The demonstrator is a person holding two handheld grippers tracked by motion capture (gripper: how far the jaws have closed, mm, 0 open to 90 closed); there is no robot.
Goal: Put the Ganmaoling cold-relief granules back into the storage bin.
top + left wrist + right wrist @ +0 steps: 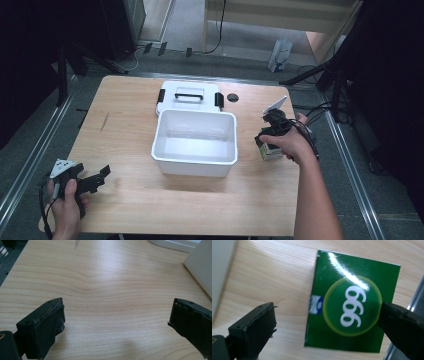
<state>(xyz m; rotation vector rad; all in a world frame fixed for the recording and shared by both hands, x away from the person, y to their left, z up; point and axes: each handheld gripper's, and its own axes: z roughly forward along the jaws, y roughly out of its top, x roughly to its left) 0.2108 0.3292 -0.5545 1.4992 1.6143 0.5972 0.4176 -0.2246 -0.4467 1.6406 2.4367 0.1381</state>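
While the green box (printed with white digits) is lying near the table's right edge, the right gripper is hovering over it, jaws spread and not pressing. Beside it a white bin is sitting mid-table; the left gripper is gaping by the near-left corner.
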